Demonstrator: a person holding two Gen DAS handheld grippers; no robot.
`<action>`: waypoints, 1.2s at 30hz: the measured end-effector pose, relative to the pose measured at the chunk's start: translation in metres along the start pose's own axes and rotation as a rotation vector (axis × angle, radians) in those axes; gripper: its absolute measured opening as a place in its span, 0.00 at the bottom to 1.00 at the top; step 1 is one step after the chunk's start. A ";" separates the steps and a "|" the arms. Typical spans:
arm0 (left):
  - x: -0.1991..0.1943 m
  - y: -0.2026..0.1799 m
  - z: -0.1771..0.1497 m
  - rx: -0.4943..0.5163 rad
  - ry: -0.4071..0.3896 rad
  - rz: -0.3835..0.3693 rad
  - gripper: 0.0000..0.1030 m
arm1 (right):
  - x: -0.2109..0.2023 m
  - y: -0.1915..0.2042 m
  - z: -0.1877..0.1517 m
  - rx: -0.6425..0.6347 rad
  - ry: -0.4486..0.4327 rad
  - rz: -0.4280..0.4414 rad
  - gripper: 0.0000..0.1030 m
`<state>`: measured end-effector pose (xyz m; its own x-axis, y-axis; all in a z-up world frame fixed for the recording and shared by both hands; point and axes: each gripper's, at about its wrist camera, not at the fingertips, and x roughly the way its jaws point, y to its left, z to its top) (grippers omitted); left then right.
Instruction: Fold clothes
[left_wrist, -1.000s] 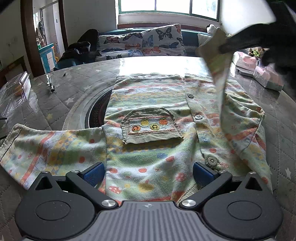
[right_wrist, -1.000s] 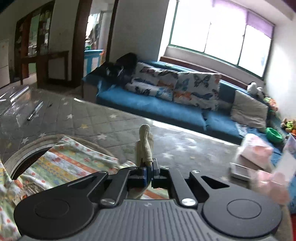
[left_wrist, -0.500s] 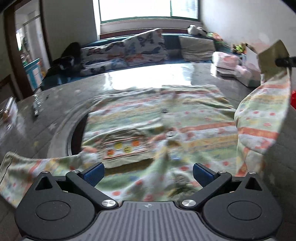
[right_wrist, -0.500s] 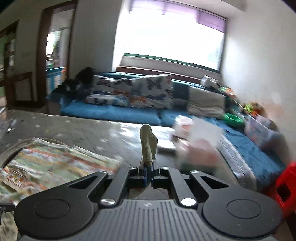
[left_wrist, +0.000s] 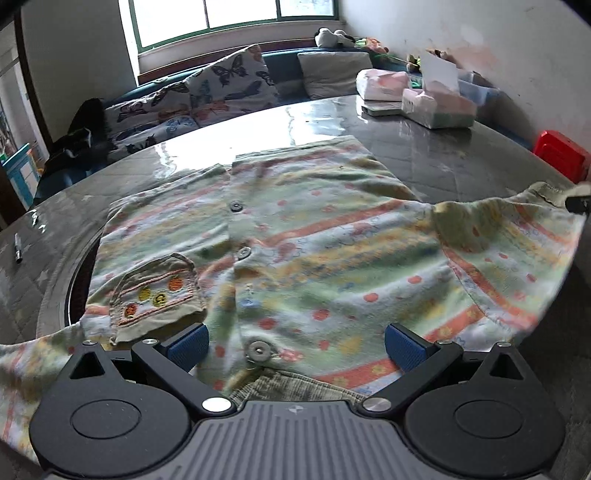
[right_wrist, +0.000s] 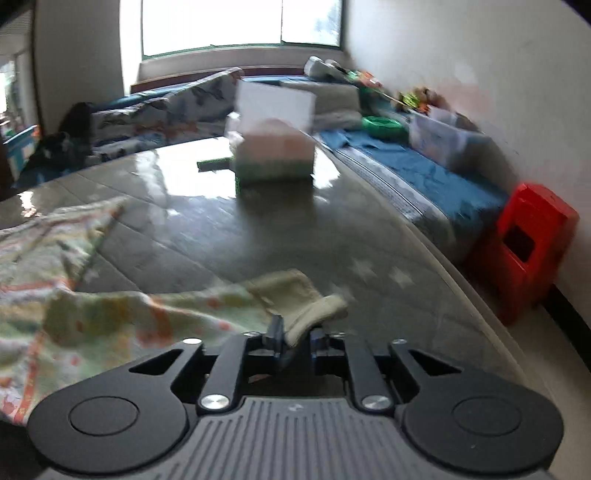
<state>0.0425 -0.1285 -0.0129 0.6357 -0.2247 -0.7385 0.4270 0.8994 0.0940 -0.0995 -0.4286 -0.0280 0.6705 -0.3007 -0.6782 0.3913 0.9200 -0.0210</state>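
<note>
A child's striped, dotted button shirt (left_wrist: 303, 251) lies front up on a round grey table (left_wrist: 443, 155), with a small pocket (left_wrist: 155, 295) on its left side. My left gripper (left_wrist: 295, 343) is open and hovers just over the shirt's near edge by the collar. My right gripper (right_wrist: 295, 338) holds the cuff (right_wrist: 306, 306) of the right sleeve between nearly closed jaws, low over the table; the sleeve (left_wrist: 509, 251) is stretched out to the right. The right gripper's tip shows at the far right of the left wrist view (left_wrist: 578, 201).
Tissue packs and a box (left_wrist: 436, 107) stand at the table's far right. A pen (left_wrist: 18, 247) lies at the far left. A dark round inset (left_wrist: 79, 280) sits under the shirt's left side. A red stool (right_wrist: 528, 243) stands beside the table. A sofa (left_wrist: 207, 96) is behind.
My right gripper has carried the sleeve cuff from high over the shirt out to the right and down to the table, spreading the sleeve. Its jaws have parted slightly. My left gripper stayed open near the collar.
</note>
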 end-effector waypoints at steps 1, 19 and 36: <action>0.000 0.000 0.000 0.002 0.000 -0.001 1.00 | -0.001 -0.005 -0.002 0.015 0.003 -0.008 0.26; 0.004 -0.034 0.008 0.045 0.001 -0.062 1.00 | 0.021 0.024 0.006 -0.025 0.003 0.119 0.35; 0.004 -0.033 0.006 0.030 0.004 -0.085 1.00 | 0.009 0.066 0.005 -0.115 0.009 0.186 0.56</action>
<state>0.0345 -0.1614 -0.0150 0.5937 -0.2981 -0.7474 0.4982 0.8656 0.0505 -0.0640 -0.3719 -0.0321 0.7190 -0.1209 -0.6845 0.1864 0.9822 0.0222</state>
